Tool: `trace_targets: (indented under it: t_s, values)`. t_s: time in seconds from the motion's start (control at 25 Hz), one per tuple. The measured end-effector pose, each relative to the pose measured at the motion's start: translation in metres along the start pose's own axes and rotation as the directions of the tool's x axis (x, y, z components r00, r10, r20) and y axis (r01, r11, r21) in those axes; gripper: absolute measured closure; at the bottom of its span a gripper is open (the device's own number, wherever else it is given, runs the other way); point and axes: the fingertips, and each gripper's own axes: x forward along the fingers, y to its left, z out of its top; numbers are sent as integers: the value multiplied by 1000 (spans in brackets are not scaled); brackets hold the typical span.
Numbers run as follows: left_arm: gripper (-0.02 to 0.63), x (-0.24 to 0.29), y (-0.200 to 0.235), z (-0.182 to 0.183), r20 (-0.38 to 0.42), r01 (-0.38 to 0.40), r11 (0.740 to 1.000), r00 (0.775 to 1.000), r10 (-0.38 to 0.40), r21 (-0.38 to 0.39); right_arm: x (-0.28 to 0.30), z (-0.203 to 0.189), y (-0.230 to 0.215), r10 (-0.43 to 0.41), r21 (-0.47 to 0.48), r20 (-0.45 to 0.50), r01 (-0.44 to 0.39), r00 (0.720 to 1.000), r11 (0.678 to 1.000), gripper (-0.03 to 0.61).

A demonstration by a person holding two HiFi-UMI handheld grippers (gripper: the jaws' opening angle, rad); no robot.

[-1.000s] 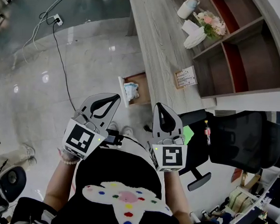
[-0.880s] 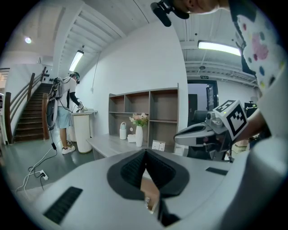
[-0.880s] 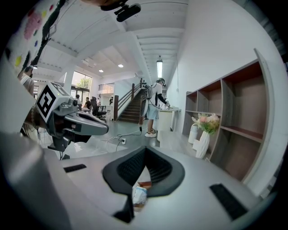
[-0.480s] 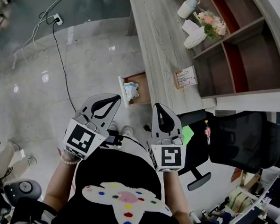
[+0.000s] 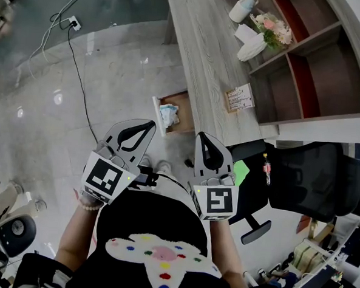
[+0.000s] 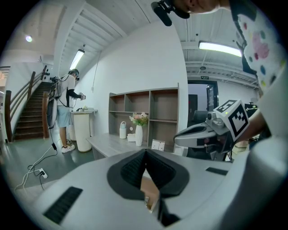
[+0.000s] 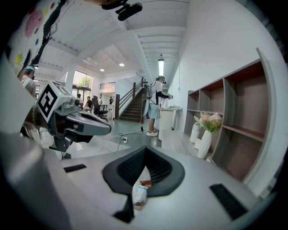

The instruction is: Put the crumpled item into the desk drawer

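Observation:
The crumpled white and blue item (image 5: 168, 116) lies inside the open desk drawer (image 5: 185, 112), which sticks out from the grey desk's edge. Both grippers hang side by side in front of the person's chest, short of the drawer and apart from it. My left gripper (image 5: 149, 124) is shut with nothing between its fingers; in the left gripper view (image 6: 145, 152) a bit of the brown drawer (image 6: 150, 191) shows below the tips. My right gripper (image 5: 202, 135) is also shut and empty. In the right gripper view (image 7: 145, 149) the crumpled item (image 7: 140, 194) shows beyond the closed jaws.
The long grey desk (image 5: 200, 56) carries a white bottle (image 5: 242, 9), a vase of flowers (image 5: 259, 40) and a small card (image 5: 238, 99), with open shelves (image 5: 306, 69) behind. A black office chair (image 5: 305, 178) stands right of the grippers. A power cable (image 5: 78, 73) crosses the glossy floor.
Both grippers have stayed where they were, still shut. Only a dark round thing at the lower left edge of the head view has shifted about.

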Motion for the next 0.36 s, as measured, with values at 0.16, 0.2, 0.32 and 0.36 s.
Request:
trace_targets:
  t_s: [0.16, 0.2, 0.32, 0.36]
  values:
    - [603, 0, 0, 0, 5, -3, 1000, 1000, 3, -3, -1, -2, 3, 10, 5, -8, -9, 1000, 1000, 575]
    - [603, -1, 0, 0, 5, -3, 1000, 1000, 3, -2, 0, -1, 5, 16, 11, -6, -16, 1000, 1000, 575]
    - [603, -1, 2, -1, 6, -5, 1000, 1000, 5, -5, 1, -2, 6, 14, 8, -11, -14, 1000, 1000, 575]
    - [603, -1, 3, -1, 6, -5, 1000, 1000, 6, -7, 1, -4, 6, 10, 5, -15, -10, 1000, 1000, 575]
